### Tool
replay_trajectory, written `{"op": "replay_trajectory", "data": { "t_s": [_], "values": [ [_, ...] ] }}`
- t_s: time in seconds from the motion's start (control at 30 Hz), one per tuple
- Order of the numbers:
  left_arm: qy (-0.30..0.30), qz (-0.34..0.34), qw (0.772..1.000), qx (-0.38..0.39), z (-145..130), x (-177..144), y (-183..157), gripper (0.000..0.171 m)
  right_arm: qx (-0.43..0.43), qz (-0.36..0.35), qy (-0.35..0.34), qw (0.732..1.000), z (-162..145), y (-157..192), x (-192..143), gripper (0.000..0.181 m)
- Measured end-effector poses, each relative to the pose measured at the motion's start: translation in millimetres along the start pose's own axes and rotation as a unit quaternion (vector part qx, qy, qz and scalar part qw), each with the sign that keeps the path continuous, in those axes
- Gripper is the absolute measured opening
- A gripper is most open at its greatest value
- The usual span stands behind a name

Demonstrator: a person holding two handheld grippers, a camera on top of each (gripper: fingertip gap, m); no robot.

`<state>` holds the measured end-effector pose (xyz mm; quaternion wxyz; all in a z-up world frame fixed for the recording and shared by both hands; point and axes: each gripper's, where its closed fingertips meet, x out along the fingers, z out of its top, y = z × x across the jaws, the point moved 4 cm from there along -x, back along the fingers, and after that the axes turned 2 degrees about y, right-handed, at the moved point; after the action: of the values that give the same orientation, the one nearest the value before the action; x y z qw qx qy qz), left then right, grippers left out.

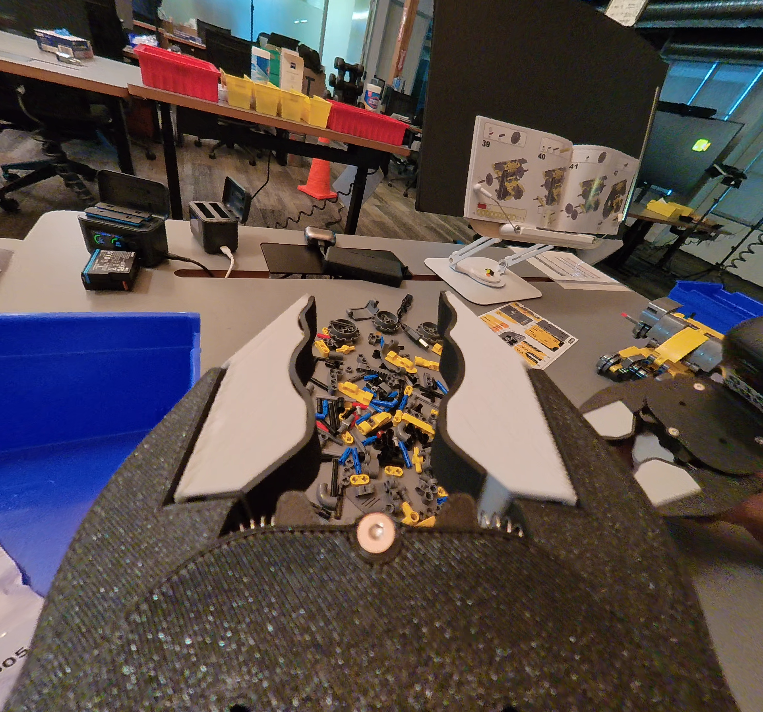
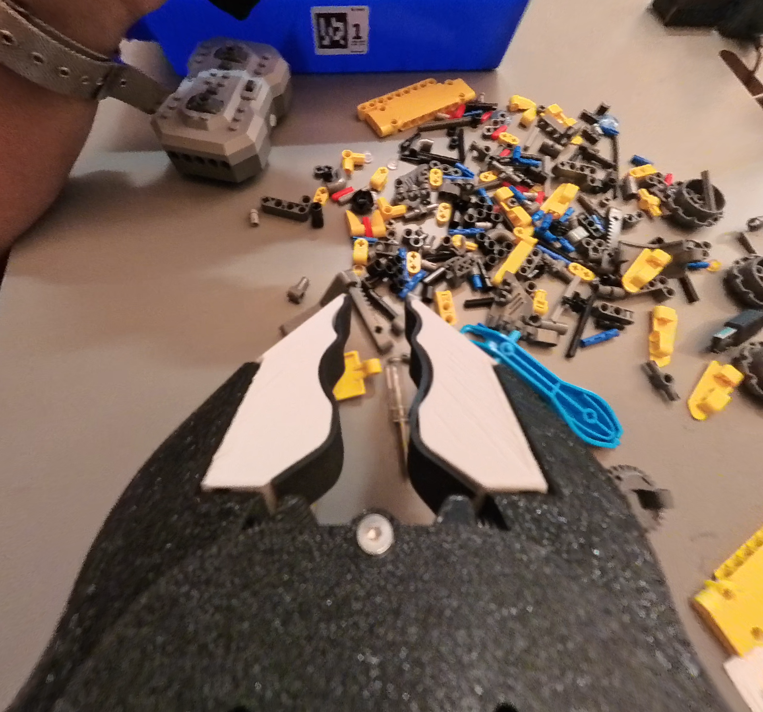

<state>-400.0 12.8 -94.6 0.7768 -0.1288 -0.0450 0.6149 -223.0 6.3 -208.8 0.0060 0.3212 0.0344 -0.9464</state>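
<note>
Over the middle of the flat grey table (image 1: pixel 247 291), the left gripper (image 1: pixel 376 300) hangs above a big heap of small plastic building pieces (image 1: pixel 375 394) in yellow, blue, black and grey. Its two pale fingers are spread wide and nothing is between them. Toward the left edge of the table stands a big blue plastic bin (image 1: pixel 91 382). Toward the right edge sits a half-built yellow and grey toy model (image 1: pixel 660 345), with a yellow and black sticker sheet (image 1: pixel 528 335) lying between it and the heap. At the far edge an open picture booklet (image 1: pixel 549 180) rests on a white stand. The right gripper (image 2: pixel 376 300) is low at the near side of the heap, and its fingers are open only a little way. It does not hold anything that I can see. A small yellow piece (image 2: pixel 355 374) and a thin grey rod (image 2: pixel 398 390) lie on the table in the gap between the fingers, and a grey strip with teeth (image 2: pixel 375 312) lies just past the tips. I cannot tell if the fingers touch them. Just beside the right finger lies a bright blue-green plastic tool (image 2: pixel 549 382). A chunky grey block with studs (image 2: pixel 223 114) sits near the bin, and a person's arm (image 2: pixel 41 134) with a grey strap reaches in beside it.
</note>
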Motion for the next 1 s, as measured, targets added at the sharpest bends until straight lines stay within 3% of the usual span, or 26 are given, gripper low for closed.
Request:
{"op": "replay_trajectory", "data": {
  "t_s": [0.23, 0.43, 0.73, 0.87, 1.0],
  "values": [
    [0.001, 0.001, 1.000, 0.000, -1, 1, 0, 0.058, 0.041, -0.086, 0.016, 0.995, 9, -59, -10, 0.035],
    [0.000, 0.002, 1.000, 0.000, -1, 0, 1, 0.058, 0.047, -0.128, 0.077, 0.988, 12, -113, 3, 0.038],
    [-0.004, -0.003, 1.000, -0.013, -2, -1, 7, 0.058, 0.117, -0.089, 0.106, 0.983, 15, -146, 53, 0.045],
    [-0.002, -0.003, 1.000, -0.010, -2, -1, 6, 0.058, 0.082, -0.107, 0.134, 0.982, 14, -149, 64, 0.034],
    [-0.002, -0.006, 1.000, -0.012, -2, 0, 5, 0.058, 0.060, -0.108, 0.140, 0.982, 16, -146, 60, 0.008]
  ]
}}
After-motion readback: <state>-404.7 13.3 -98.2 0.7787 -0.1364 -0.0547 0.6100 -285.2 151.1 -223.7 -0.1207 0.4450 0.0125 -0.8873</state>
